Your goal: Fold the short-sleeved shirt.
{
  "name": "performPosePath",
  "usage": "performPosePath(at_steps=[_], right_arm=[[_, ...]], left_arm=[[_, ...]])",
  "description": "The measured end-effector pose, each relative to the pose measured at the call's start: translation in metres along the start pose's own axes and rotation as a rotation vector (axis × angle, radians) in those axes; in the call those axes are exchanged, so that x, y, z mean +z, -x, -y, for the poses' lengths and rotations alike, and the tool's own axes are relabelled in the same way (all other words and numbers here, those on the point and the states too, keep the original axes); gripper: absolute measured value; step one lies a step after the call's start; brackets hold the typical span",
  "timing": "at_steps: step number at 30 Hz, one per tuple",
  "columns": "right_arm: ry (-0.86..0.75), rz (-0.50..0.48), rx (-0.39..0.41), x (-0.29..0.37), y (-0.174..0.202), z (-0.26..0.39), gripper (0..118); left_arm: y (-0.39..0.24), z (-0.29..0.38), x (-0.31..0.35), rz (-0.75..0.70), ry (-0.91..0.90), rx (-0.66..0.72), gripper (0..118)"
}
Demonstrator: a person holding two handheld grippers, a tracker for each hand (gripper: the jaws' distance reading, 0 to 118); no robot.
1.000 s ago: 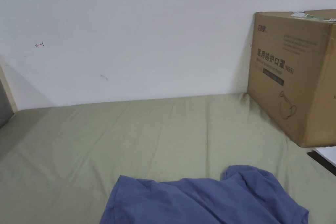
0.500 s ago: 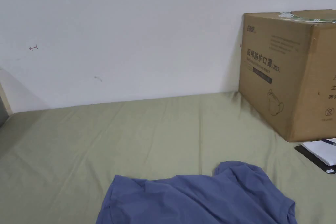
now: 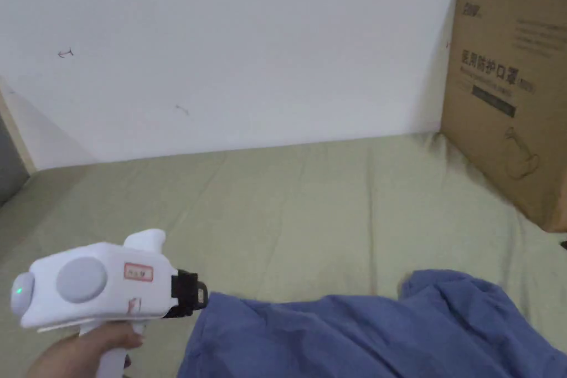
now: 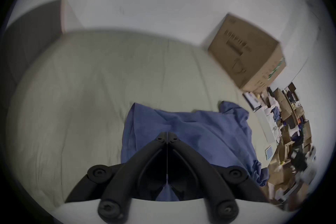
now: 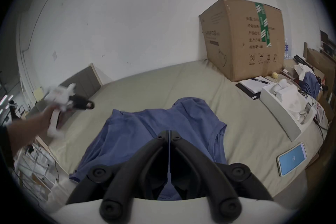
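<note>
A crumpled blue short-sleeved shirt [image 3: 376,335] lies on the green bedsheet [image 3: 288,207], spread towards the near edge. A hand holds my white left gripper [image 3: 202,295] at the lower left, its black jaws pointing at the shirt's left corner. In the left gripper view its jaws [image 4: 167,136] are pressed together with nothing between them, hovering over the shirt [image 4: 200,129]. In the right gripper view my right gripper [image 5: 169,134] is also shut and empty, above the shirt's middle [image 5: 145,129]. The left gripper [image 5: 90,104] shows there too, off the shirt's left side.
A large cardboard box [image 3: 509,91] stands at the back right against the white wall. To the right of the shirt lie a notebook with a pen [image 5: 252,85], a white open box [image 5: 283,106] and a phone [image 5: 292,158]. A headboard [image 5: 81,78] bounds the bed's left end.
The left gripper and the hand holding it have come into the head view at the lower left. The camera has shifted; the shirt lies as before.
</note>
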State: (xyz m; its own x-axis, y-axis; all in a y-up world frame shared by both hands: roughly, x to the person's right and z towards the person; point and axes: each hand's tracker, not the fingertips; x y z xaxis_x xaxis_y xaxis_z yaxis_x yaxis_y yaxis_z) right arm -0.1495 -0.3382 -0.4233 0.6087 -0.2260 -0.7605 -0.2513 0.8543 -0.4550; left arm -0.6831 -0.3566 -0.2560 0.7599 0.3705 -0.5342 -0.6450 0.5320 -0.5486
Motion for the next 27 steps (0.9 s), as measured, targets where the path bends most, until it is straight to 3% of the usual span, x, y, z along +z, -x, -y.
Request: performPosePath(at_steps=[1,2,4,5,7,10,14,15,17,19,21,22,23,24,27], right_arm=[[0.018,-0.005,0.011,-0.009,-0.001,0.001,2],[0.030,-0.007,0.021,-0.018,-0.002,0.003,2],[0.059,-0.006,0.026,-0.035,-0.003,0.007,2],[0.078,-0.007,0.018,-0.044,-0.005,0.009,2],[0.112,-0.018,-0.008,-0.057,-0.006,0.016,2],[0.157,-0.045,-0.041,-0.072,-0.008,0.024,2],[0.181,-0.037,-0.026,-0.082,-0.004,0.030,2],[0.186,-0.034,-0.021,-0.083,-0.003,0.031,2],[0.189,-0.036,-0.017,-0.081,-0.003,0.031,2],[0.190,-0.041,-0.016,-0.079,-0.001,0.031,2],[0.189,-0.040,-0.015,-0.075,0.000,0.031,2],[0.185,-0.042,-0.016,-0.073,0.000,0.031,2],[0.177,-0.047,-0.021,-0.072,-0.001,0.030,2],[0.168,-0.051,-0.024,-0.073,-0.002,0.027,2],[0.016,-0.079,-0.038,-0.086,-0.022,-0.012,2]], left_arm=[[0.011,-0.017,-0.026,-0.022,0.063,0.006,6],[0.019,-0.028,-0.048,-0.078,0.084,-0.023,30],[0.030,-0.042,-0.076,-0.178,0.062,-0.115,95],[0.034,-0.045,-0.094,-0.206,0.066,-0.162,118],[0.037,-0.044,-0.108,-0.227,0.047,-0.228,116],[0.041,-0.036,-0.143,-0.286,0.157,-0.220,116],[0.035,-0.018,-0.175,-0.287,0.281,-0.235,114],[0.035,-0.021,-0.170,-0.318,0.219,-0.273,114],[0.027,-0.025,-0.166,-0.318,0.227,-0.207,114],[0.024,-0.028,-0.160,-0.321,0.230,-0.228,107],[0.005,-0.025,-0.149,-0.310,0.191,-0.305,80],[-0.004,-0.021,-0.144,-0.308,0.170,-0.338,59],[-0.002,-0.020,-0.141,-0.273,0.157,-0.352,10],[-0.009,-0.016,-0.142,-0.291,0.163,-0.378,0],[0.001,-0.013,-0.135,-0.245,0.205,-0.352,0]])
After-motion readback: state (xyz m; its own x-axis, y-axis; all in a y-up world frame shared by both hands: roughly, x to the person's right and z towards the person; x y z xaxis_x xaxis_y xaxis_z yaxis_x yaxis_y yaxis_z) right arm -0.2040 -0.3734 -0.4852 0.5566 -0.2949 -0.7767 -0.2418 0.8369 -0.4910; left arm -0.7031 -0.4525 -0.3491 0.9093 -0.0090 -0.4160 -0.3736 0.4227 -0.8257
